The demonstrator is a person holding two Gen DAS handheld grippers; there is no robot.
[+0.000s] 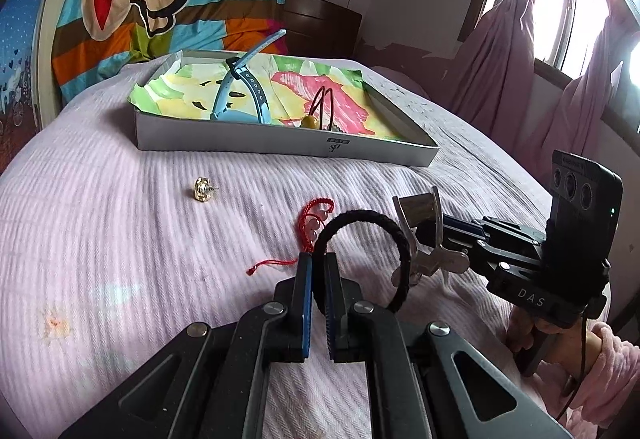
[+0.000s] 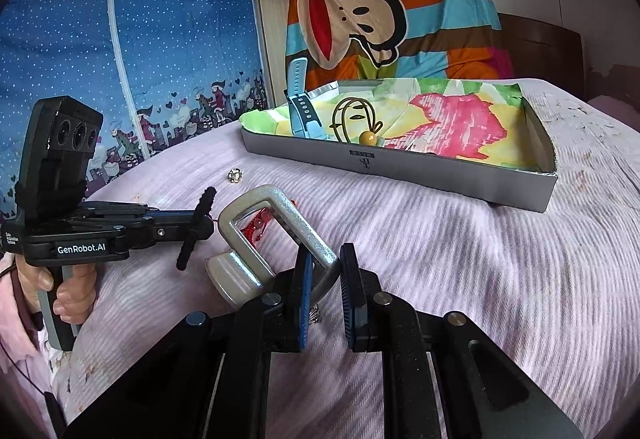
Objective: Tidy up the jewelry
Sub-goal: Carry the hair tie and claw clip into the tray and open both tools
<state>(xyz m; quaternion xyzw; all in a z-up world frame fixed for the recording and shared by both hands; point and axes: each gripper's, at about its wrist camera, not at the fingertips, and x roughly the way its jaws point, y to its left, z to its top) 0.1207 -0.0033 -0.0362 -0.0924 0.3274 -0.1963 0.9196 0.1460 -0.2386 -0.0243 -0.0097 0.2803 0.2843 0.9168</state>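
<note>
I have both claws loaded, with the shallow box (image 1: 280,143) on the bed (image 1: 120,231) as the reference. My left claw (image 1: 318,263) is clamped on the black hair band (image 1: 372,223), which loops up and to the right of the fingers, short of the box's near wall. My right claw (image 2: 326,271) pinches the frame of a silver clip (image 2: 276,231); whether its jaws are fully closed I judge from the contact only, as a gap remains beside the metal. Already in the box: a blue watch strap (image 1: 244,87) at its left half and a looped cord with a yellow bead (image 1: 310,121) near its front wall. In front of the box, on the bed, lie a small gold stud (image 1: 203,190) and a red cord bracelet (image 1: 316,219), the latter just beyond the left claw. I judge the sorting about half done; the next move calls for carrying each held piece over the near wall and releasing it on a bare patch of the paper lining. The clip's far end is blurred, the bracelet is partly hidden behind the band, and a small object beside the bead cannot be identified.
</note>
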